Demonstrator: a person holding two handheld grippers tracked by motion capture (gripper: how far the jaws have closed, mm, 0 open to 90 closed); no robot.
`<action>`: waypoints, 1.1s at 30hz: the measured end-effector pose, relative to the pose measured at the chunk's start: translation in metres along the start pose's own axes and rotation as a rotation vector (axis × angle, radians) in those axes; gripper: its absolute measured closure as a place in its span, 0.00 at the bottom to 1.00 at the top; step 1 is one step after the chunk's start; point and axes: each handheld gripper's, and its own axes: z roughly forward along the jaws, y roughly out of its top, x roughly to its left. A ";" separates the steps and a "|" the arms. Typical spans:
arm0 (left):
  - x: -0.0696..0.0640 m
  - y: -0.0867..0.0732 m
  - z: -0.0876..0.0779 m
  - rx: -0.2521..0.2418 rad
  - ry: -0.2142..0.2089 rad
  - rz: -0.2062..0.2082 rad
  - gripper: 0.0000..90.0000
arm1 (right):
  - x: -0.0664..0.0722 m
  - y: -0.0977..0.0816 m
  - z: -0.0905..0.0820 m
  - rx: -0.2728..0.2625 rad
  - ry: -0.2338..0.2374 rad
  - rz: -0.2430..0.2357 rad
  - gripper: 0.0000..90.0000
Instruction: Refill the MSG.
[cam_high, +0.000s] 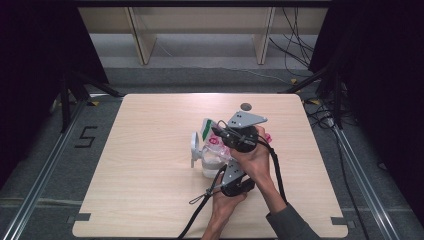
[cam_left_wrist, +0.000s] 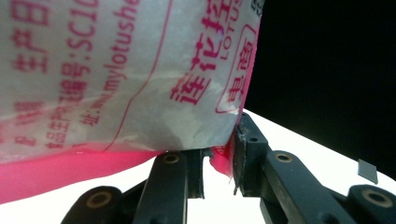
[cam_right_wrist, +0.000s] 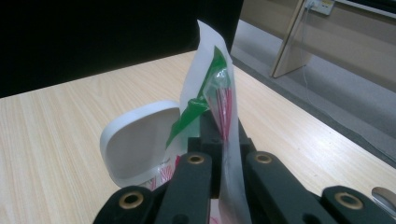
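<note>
The right gripper (cam_right_wrist: 219, 154) is clamped flat on the top edge of a plastic bag (cam_right_wrist: 219, 88), its jaws pressed together on the green-and-white film, which rises straight out from between them. Below and nearer the person, the left gripper (cam_left_wrist: 219, 163) pinches the bag's pink bottom seam (cam_left_wrist: 224, 161) between its pads, so the bag (cam_left_wrist: 116, 74) hangs stretched between the two tools, over the middle of the table (cam_high: 150, 200). In the high view the right gripper (cam_high: 235, 136) sits on the far side of the bag (cam_high: 212, 142) and the left gripper (cam_high: 231, 181) on the near side. Just beyond the right gripper's jaws stands a white container (cam_right_wrist: 135, 144), its hinged lid tipped open; the bag's lower part seems to hang over or into it, though I cannot tell whether it touches. The bag's long axis runs from one grip to the other, top edge pointing up and away from the person, printed face turned toward the left gripper's camera. To do this step well, I'd judge both grips must stay firm on the thin film, pulling apart gently and evenly so the seam neither tears nor slips, with the bag kept over the container.
</note>
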 end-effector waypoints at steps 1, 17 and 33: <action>0.000 0.000 0.000 0.000 0.000 0.000 0.84 | 0.000 0.000 0.000 0.000 0.000 0.000 1.00; 0.001 -0.001 0.001 -0.015 -0.009 -0.004 0.84 | 0.001 -0.001 0.001 -0.016 -0.013 0.012 1.00; 0.002 -0.001 0.000 -0.001 -0.005 0.002 0.84 | 0.003 0.000 0.002 0.009 0.004 -0.003 1.00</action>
